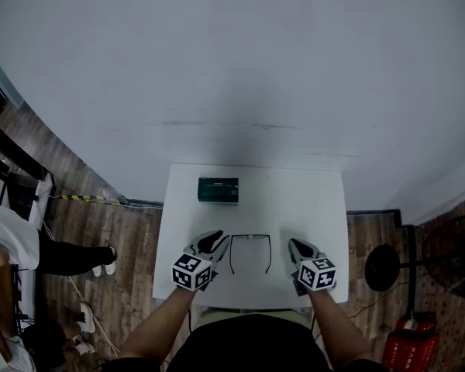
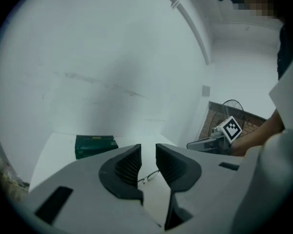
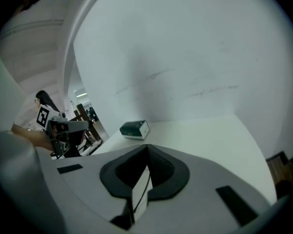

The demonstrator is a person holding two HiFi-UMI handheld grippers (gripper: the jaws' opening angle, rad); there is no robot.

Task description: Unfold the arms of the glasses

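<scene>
My right gripper [image 3: 147, 149] fills the near edge, its two dark pads pressed together tip to tip with nothing caught between them. Past the tips stretches the white table [image 3: 210, 135], bare on the right. Far on the table, a little left of my tips, lies a green box [image 3: 133, 129] with a pale end turned to the right. At the left a hand [image 3: 27, 135] holds the left gripper [image 3: 83, 126], which carries its marker cube [image 3: 42, 116] above the table's left edge. A white wall [image 3: 185, 57] rises behind, and brown floor [image 3: 283, 165] shows at the right.
</scene>
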